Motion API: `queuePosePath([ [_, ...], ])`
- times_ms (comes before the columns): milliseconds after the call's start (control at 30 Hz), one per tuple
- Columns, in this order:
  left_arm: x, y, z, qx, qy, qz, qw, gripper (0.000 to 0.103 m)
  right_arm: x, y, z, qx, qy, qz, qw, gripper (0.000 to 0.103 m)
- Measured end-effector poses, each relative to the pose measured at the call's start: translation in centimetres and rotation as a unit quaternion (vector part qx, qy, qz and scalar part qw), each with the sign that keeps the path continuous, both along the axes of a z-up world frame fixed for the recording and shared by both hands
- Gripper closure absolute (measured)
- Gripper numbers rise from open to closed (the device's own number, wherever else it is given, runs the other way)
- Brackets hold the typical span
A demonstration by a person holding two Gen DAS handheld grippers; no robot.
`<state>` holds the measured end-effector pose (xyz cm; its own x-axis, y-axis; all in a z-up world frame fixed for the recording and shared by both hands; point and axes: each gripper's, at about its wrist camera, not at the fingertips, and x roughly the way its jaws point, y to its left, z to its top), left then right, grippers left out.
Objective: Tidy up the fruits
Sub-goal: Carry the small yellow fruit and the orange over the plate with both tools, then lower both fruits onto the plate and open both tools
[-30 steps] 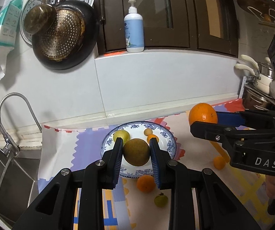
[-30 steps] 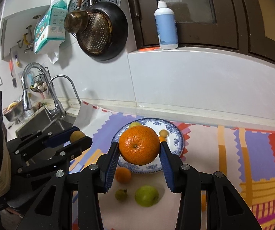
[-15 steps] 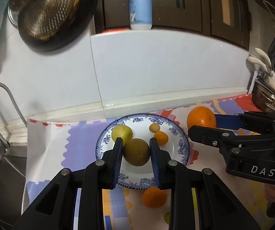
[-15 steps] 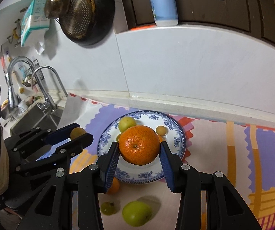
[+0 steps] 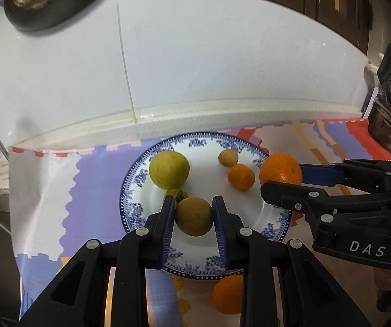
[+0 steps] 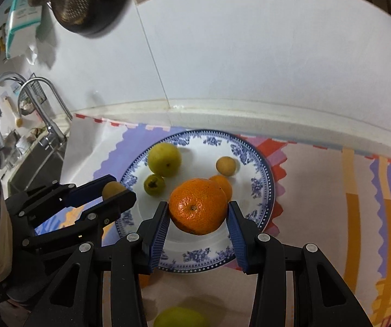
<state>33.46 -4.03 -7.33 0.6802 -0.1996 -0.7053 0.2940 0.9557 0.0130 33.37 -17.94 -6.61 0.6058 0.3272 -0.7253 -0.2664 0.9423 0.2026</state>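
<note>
While the left hand-held gripper (image 5: pixel 194 215) clamps a brown fruit (image 5: pixel 193 216) just above the plate (image 5: pixel 141 212), a small green fruit (image 5: pixel 177 194) sits right ahead and could be knocked. Over the same plate, the right hand-held gripper (image 6: pixel 197 214) holds a large orange (image 6: pixel 197 210), which might roll into the small orange (image 6: pixel 222 184) beyond it.

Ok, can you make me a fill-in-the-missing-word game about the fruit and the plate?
1. The right gripper is holding a big ____ fruit.
2. The left gripper is squeezing a round ____ fruit.
3. Both grippers are holding their fruit over the blue-and-white ____.
4. The biggest fruit lying on the dish is the yellow-green one, and its colour is yellow-____.

Missing words: orange; brown; plate; green
</note>
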Motion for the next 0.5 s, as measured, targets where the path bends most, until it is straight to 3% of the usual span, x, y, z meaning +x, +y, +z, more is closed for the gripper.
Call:
queuePosePath([
  [500, 1.8, -0.8, -2.6, 0.008, 0.034, -0.015, 0.9993, 0.075, 2.1, -0.4, -3.2, 0.002, 0.052, -0.008, 0.999, 0.059],
])
